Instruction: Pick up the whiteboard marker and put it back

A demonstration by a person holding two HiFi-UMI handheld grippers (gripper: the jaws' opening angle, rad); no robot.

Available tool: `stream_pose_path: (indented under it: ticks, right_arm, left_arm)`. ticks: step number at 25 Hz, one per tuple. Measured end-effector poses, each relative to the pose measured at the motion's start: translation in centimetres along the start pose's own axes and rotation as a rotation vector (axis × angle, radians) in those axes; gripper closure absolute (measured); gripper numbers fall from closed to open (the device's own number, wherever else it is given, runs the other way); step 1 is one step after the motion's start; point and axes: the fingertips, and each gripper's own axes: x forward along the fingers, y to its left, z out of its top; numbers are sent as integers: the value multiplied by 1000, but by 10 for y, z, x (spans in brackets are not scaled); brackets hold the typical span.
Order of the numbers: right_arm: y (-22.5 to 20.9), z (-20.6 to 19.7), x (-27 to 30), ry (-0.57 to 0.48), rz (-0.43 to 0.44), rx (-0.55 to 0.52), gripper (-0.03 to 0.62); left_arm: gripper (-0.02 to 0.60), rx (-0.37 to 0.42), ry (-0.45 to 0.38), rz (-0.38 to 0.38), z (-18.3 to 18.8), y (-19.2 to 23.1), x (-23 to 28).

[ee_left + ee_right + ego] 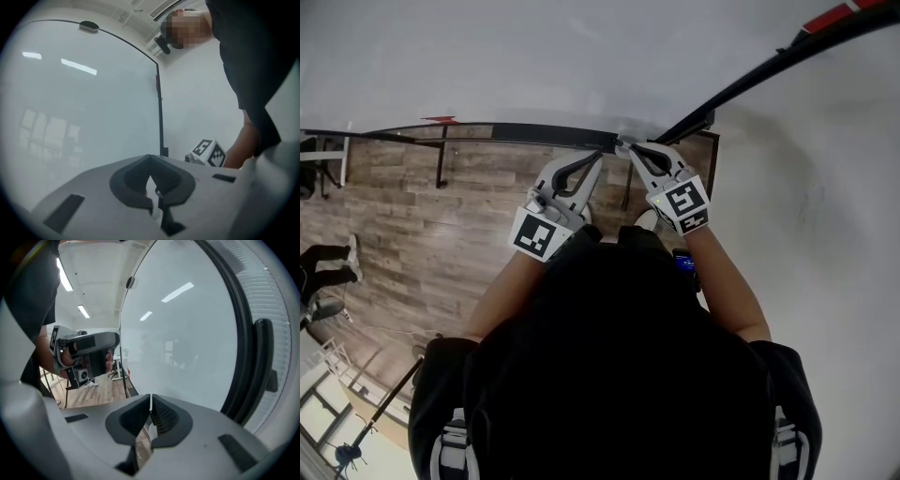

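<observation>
Holding both grippers up side by side at the bottom rail (pixel 525 133) of the whiteboard (pixel 534 66), above wood floor (pixel 441 234). My left gripper (pixel 150 161) has its jaw tips pressed together, with nothing gripped that I can make out. My right gripper (pixel 150 401) is narrowed to a hairline slit, with only whiteboard showing through it. The right one points at the rail's right end, beside the black frame corner. I can't tell where the marker is: a small pale thing (pixel 622 142) sits on the rail just beside my right tips, too small to identify.
</observation>
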Motion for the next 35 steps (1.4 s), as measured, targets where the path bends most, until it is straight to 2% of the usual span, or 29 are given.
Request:
stream_pose_path:
  ticks: [10,15,23,30,35]
  right_arm:
    - [-4,-41,40,127,139,-80,502]
    - [-2,-54,52,152,191,-79,490]
    - [1,-61,65,172,214,-133,490]
    - [3,-65,70,189,208,-220,497]
    - [2,-70,71,202,218,-223,503]
  left_arm:
    - [578,13,-13,122,1,1,4]
    - [577,9,-23,153,-2,5,5]
    - [578,3,-8,200,-7,8,3]
    - [577,12,-11,209,-2,9,2]
    - [577,13,3,215,-5,6,1]
